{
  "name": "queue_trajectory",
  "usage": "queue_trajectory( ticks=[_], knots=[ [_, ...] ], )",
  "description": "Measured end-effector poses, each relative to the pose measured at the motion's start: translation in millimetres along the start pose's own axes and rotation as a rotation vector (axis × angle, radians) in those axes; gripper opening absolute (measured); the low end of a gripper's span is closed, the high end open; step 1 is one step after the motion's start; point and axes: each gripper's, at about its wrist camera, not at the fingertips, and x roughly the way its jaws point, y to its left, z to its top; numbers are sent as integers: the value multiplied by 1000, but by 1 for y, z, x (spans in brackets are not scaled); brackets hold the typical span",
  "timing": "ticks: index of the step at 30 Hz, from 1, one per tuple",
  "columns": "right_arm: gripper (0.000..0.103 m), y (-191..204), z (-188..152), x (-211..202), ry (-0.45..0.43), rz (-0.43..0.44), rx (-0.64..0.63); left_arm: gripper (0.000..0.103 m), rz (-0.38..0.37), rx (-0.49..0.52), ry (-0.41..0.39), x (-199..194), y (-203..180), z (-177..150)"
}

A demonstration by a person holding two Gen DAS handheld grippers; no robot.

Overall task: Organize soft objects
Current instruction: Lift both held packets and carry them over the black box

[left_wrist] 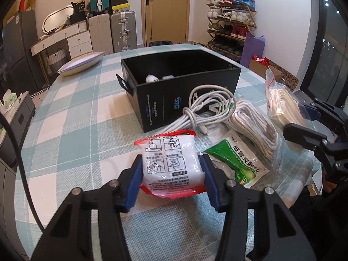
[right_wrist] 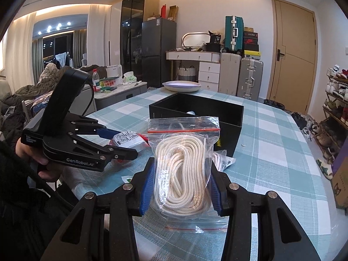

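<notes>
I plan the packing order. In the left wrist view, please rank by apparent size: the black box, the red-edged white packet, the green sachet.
1. black box, clearly the largest.
2. red-edged white packet and green sachet: they look similar; the packet is nearer the camera and the sachet is partly hidden, so I do not rank them.

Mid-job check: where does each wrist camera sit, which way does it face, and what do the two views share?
Left wrist: on the left gripper, looking down along its fingers at the white red-edged pouch they clamp, toward the black box; the right gripper shows at its right edge.
Right wrist: on the right gripper, facing the box across the zip bag of cream rope it holds; the left gripper and the hand holding it show on the left.
Shared: box, checked tablecloth, pouch, rope bag.
</notes>
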Motion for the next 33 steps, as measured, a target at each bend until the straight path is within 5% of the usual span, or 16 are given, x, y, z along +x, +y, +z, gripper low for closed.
queue_trajectory(
  ticks=[18, 33],
  knots=[
    [45, -31, 20, -18, -69, -25, 142, 51, 27, 18, -150, -38, 4, 26],
    [45, -39, 51, -19, -88, -28, 139, 51, 38, 33, -222, -49, 5, 61]
  ],
)
